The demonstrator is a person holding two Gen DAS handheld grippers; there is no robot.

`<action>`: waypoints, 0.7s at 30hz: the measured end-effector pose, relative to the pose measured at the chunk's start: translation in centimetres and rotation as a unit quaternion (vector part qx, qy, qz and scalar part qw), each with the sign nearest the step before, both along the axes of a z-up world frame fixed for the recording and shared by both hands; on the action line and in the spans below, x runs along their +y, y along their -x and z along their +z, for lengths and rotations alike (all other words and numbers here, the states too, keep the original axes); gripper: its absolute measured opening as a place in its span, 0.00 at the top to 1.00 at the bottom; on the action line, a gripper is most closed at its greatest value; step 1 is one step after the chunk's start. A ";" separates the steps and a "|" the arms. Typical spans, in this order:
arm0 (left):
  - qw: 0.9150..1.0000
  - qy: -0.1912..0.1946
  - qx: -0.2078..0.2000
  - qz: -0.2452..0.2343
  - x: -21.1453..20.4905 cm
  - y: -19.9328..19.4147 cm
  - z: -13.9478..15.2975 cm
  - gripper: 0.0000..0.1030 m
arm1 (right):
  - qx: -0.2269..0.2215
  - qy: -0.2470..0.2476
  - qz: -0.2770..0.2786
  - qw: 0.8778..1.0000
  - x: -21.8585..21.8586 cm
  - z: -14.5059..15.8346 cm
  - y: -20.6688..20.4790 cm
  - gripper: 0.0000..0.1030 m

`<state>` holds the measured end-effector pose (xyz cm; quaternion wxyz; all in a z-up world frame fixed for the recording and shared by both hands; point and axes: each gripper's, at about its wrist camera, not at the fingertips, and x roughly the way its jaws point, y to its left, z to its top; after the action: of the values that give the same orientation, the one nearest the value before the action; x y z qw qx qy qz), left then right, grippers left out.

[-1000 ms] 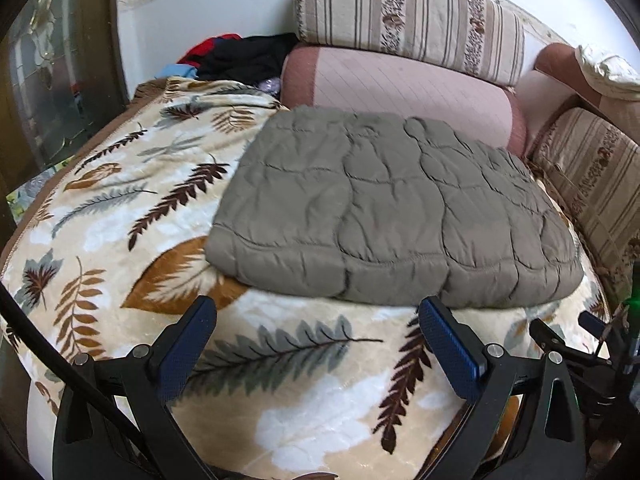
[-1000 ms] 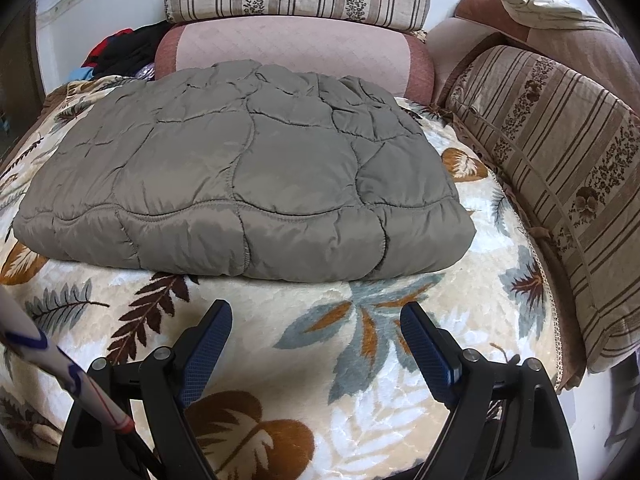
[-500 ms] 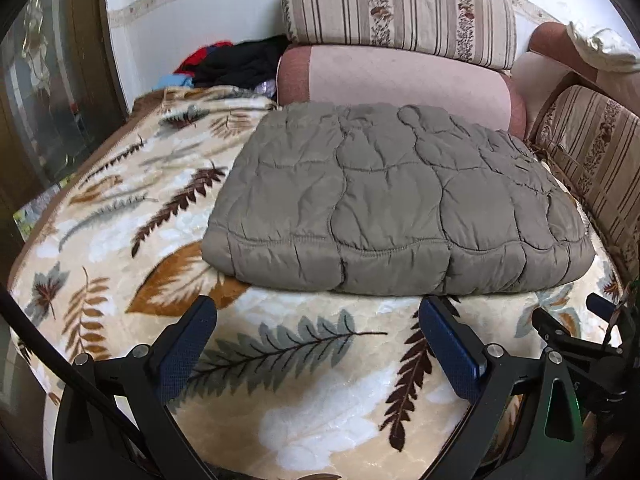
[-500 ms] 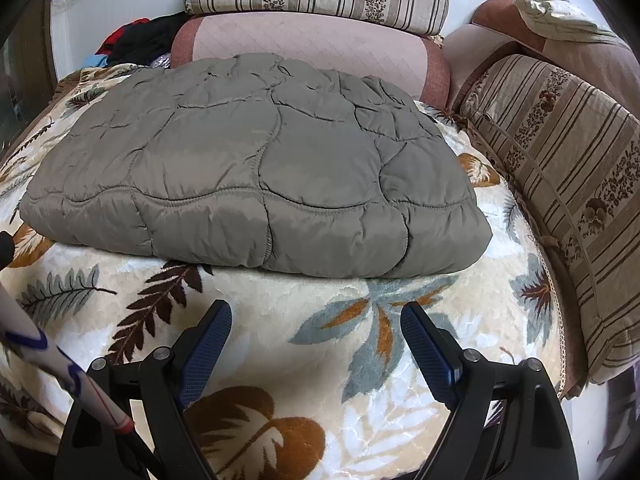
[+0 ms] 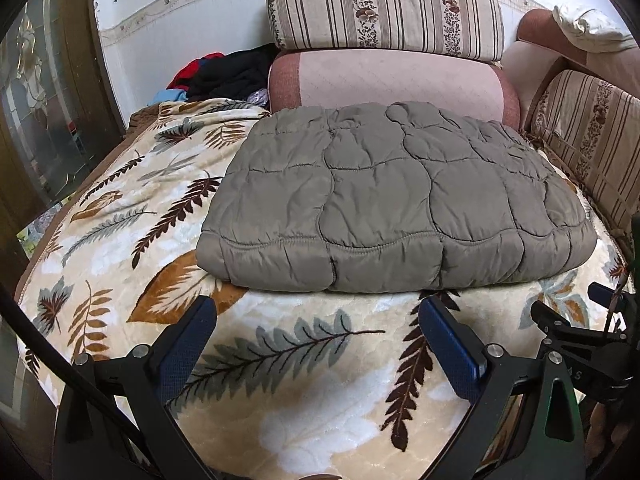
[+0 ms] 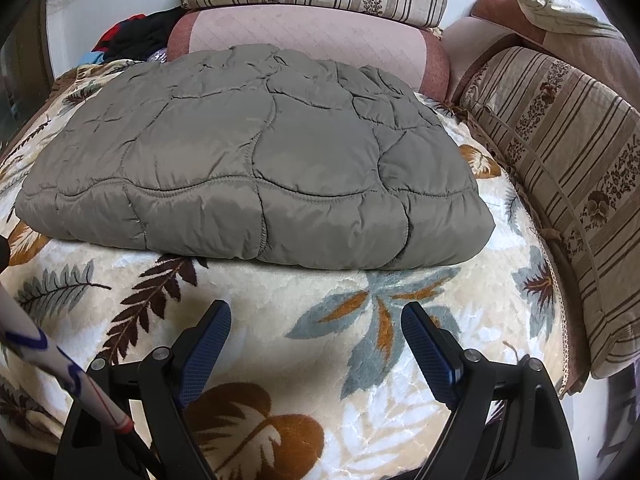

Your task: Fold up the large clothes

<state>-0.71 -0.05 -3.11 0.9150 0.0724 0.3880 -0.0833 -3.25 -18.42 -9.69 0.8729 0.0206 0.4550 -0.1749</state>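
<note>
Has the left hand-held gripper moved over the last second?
Yes. The left hand-held gripper has moved forward: the folded grey jacket and pink cushion beyond it appear larger and nearer.

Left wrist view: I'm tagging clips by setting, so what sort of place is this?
Probably a home living room: a leaf-print blanket covers a sofa with striped cushions, a folded quilted jacket on it, clothes heaped behind.

A folded quilted coat lies on the leaf-patterned blanket, toward its far right corner. Behind it, two bolster cushions are stacked against the wall, with a heap of clothes to their left. Another cushion lines the blanket's right edge. Both grippers, left and right, hover over the near edge, spread wide.
</note>
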 end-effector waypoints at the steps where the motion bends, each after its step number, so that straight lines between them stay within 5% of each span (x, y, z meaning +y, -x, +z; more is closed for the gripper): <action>1: 1.000 0.000 0.001 0.000 0.0 0.0 -0.1 0.02 | 0.001 -0.001 -0.001 1.000 -0.1 0.0 0.0 0.12; 21: 0.999 -0.001 0.044 0.008 0.4 -1.3 -2.5 0.02 | 0.010 0.002 0.000 1.000 -0.1 -0.7 -0.3 0.12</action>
<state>0.62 0.38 -5.65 0.8976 0.0660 0.4288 -0.0784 -2.98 -18.51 -10.40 0.8683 0.0170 0.4636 -0.1757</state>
